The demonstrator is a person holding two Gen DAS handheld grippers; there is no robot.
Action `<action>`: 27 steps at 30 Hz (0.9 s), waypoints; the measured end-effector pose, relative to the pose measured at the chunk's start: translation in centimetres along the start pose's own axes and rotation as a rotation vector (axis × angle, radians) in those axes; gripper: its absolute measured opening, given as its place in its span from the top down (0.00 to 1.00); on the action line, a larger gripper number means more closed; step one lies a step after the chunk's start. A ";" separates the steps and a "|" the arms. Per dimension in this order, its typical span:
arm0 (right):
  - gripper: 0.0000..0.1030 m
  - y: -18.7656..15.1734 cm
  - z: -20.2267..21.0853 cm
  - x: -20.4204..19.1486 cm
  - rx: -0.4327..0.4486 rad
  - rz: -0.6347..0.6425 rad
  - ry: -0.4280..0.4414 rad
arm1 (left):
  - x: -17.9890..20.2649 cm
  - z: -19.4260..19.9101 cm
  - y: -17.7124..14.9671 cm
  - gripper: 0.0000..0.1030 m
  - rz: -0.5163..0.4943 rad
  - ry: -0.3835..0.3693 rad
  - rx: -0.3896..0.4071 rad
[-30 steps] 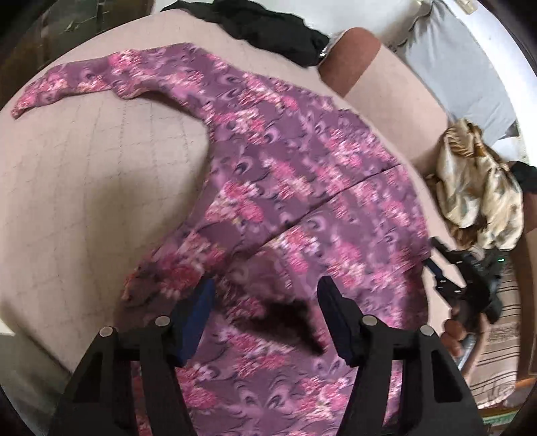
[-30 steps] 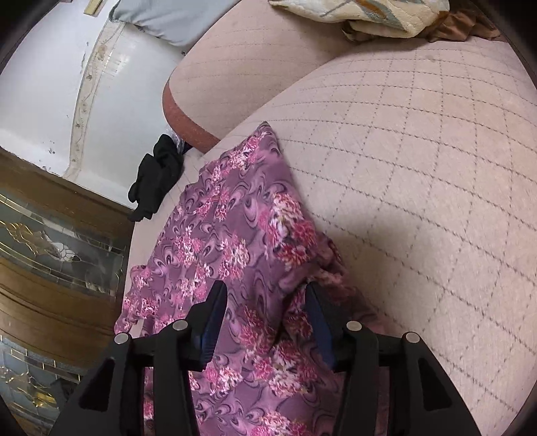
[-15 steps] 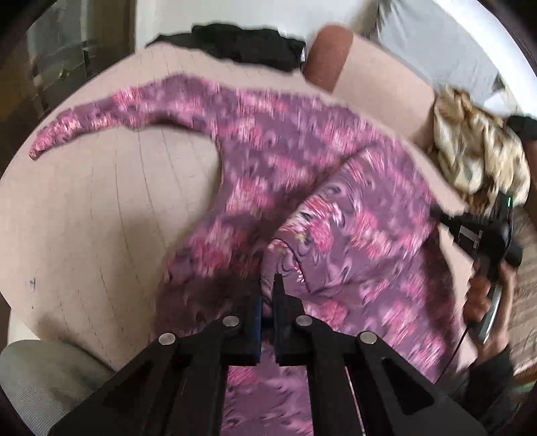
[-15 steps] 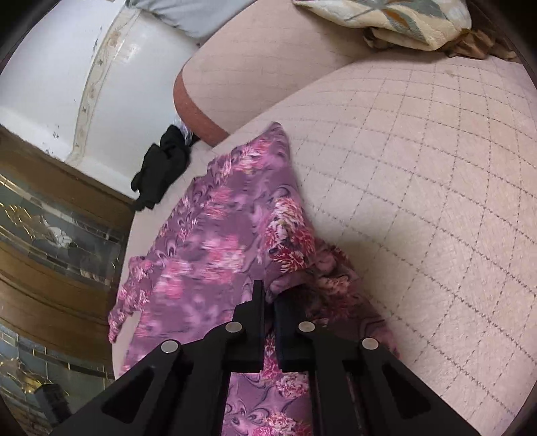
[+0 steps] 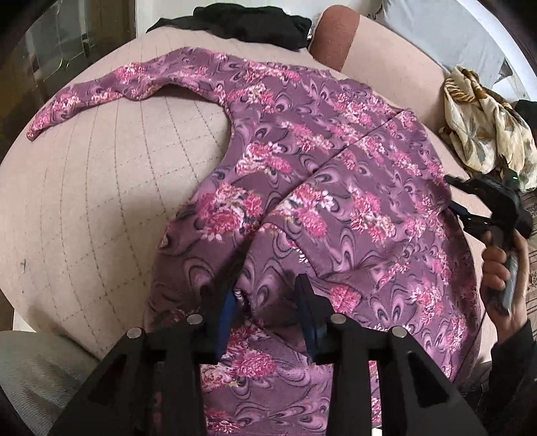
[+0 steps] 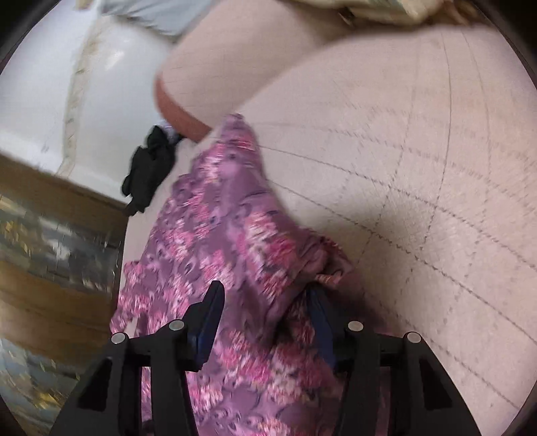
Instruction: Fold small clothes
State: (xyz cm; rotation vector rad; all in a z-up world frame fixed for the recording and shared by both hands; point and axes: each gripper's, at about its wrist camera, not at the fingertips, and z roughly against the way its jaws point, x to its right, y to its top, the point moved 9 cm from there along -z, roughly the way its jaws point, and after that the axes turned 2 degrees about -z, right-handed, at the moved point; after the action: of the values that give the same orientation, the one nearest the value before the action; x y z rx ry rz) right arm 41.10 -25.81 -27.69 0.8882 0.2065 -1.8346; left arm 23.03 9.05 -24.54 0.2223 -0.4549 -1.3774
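A purple floral long-sleeved garment (image 5: 335,187) lies spread on the beige quilted cushion (image 5: 100,187). One sleeve stretches to the upper left, and its right side is folded over the body. My left gripper (image 5: 266,285) stands at the near hem, its jaws opening, with a loose ridge of fabric between the pads. In the right wrist view, which is blurred, the garment (image 6: 218,234) runs away from my right gripper (image 6: 265,290). Its jaws are opening too, with a bunched edge of cloth between them. The left wrist view also shows the right gripper (image 5: 451,194) at the garment's right edge, held by a hand (image 5: 496,268).
A black cloth (image 5: 248,20) lies at the cushion's far end beside a brown-ended bolster (image 5: 335,37). A cream patterned cloth (image 5: 483,134) is heaped to the right. A wooden cabinet with glass (image 6: 50,251) stands past the cushion's left edge. Bare quilted cushion (image 6: 419,167) spreads to the right.
Both grippers stood apart over the fabric a second ago, closed tight on it half a second ago, and now have their jaws apart again. The pinched folds have slackened.
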 end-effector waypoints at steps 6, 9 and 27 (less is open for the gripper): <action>0.96 1.2 0.0 2.2 0.000 -0.033 -0.048 | -0.5 -1.3 0.0 0.75 -0.022 0.091 -0.019; 0.97 1.0 -0.1 2.0 0.007 0.036 -0.126 | 0.0 -1.6 0.2 0.75 -0.079 0.147 -0.010; 0.09 -10.8 12.7 -25.0 0.254 0.559 -0.007 | -8.5 7.7 6.1 0.20 0.318 -0.025 0.211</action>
State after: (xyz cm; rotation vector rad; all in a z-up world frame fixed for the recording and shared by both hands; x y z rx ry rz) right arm 30.35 -9.33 -5.00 0.9940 -0.2657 -1.3537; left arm 24.03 19.38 -16.66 0.2919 -0.6291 -1.0221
